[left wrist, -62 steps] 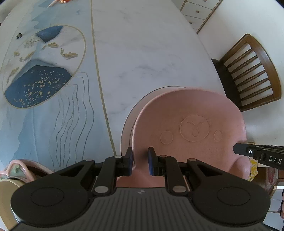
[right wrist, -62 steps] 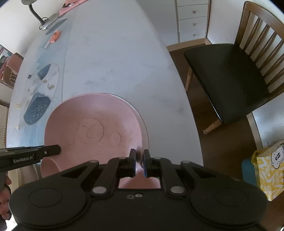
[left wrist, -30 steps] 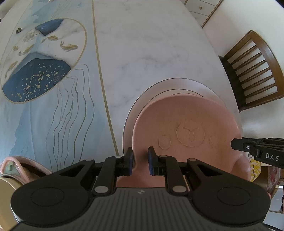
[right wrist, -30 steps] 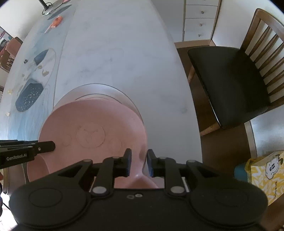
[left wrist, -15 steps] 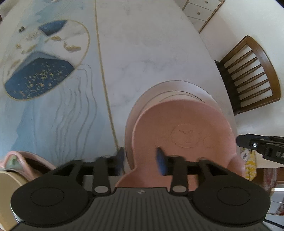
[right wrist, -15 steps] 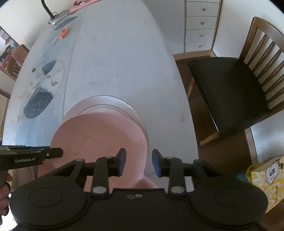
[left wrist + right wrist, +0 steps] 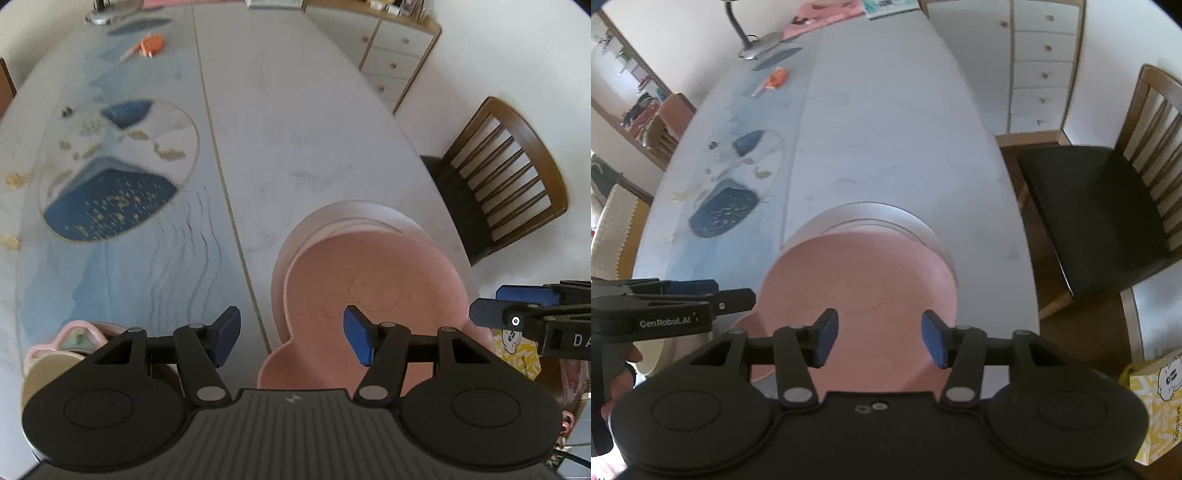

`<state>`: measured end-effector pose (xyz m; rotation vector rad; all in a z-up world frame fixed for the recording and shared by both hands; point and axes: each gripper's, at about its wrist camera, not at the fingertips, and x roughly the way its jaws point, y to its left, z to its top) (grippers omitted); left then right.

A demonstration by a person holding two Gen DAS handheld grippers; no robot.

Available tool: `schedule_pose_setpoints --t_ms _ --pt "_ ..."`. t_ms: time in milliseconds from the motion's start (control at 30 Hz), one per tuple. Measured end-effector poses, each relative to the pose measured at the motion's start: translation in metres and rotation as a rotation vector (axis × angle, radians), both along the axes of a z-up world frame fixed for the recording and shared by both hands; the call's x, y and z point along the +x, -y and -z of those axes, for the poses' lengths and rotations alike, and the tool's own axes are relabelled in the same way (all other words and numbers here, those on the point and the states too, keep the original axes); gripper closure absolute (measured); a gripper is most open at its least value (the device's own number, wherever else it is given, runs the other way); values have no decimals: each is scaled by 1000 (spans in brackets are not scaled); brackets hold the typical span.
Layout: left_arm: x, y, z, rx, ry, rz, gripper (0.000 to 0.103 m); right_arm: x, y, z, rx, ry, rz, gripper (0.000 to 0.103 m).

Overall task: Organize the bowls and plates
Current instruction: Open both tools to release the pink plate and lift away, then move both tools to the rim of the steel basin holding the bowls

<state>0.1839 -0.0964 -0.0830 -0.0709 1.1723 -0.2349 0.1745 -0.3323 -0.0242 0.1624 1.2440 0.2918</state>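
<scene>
Resting on a paler plate (image 7: 354, 218) on the table (image 7: 295, 122), the pink bear-shaped plate (image 7: 373, 280) lies free. Left gripper (image 7: 291, 334), lettered "GenRobot.AI", and right gripper (image 7: 879, 334), showing "DA", both gape wide, empty, above its near edge.

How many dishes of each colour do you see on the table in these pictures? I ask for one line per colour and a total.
Pink: 3, namely the bear plate, the round plate under it, and the small pink dish at the near left.
Cream: 1, the cream dish next to the small pink one.
Total: 4 dishes.
</scene>
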Motion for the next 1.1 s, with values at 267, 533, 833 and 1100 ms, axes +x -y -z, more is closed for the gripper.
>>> schedule_pose_setpoints --t_ms 267,533,833,1100 --pt "-29 -28 -33 -1 116 -25 38 -11 -33 -28 44 85 -84 28" --pt "-62 -74 -58 -9 218 -96 26 -23 -82 -43 57 163 -205 14" --pt "-95 -147 -60 25 251 -234 26 -28 -146 -32 70 171 -362 14" --pt "-124 -211 -30 39 177 -383 26 -14 -181 1 44 115 -459 18"
